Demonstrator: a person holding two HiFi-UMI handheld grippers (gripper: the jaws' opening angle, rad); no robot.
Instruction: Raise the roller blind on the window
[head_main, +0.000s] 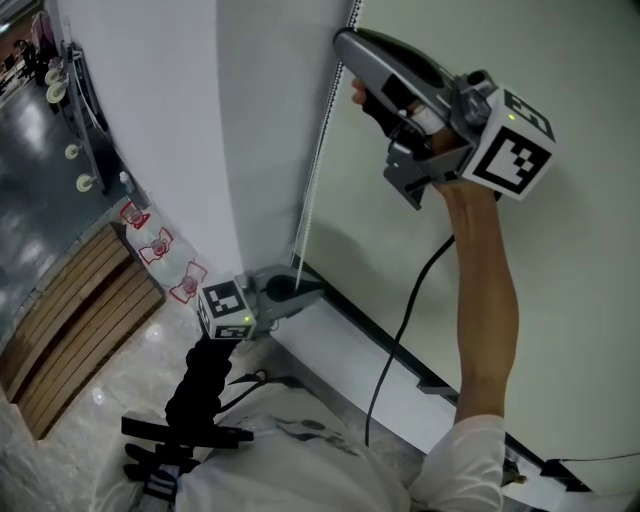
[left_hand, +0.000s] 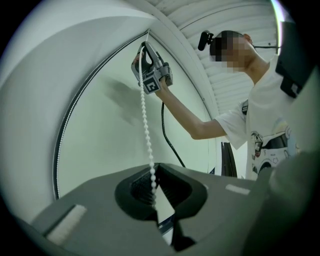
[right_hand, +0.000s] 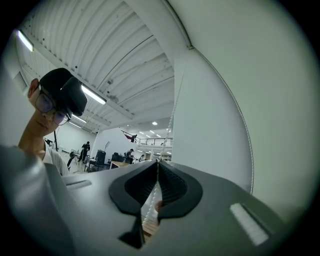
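Clamping the bead chain (head_main: 318, 150) beside the lowered roller blind (head_main: 570, 260), the right gripper (head_main: 341, 40) grasps it high, apparently ready to pull; the left gripper (head_main: 312, 291) pinches it low, likely for tension.

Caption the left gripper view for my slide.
The bead chain runs from the raised right gripper down into the closed jaws of the left gripper, in front of the blind.

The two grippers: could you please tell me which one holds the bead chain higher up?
The right gripper, raised on the outstretched arm, is shut on the bead chain high up; the left gripper clamps it much lower down.
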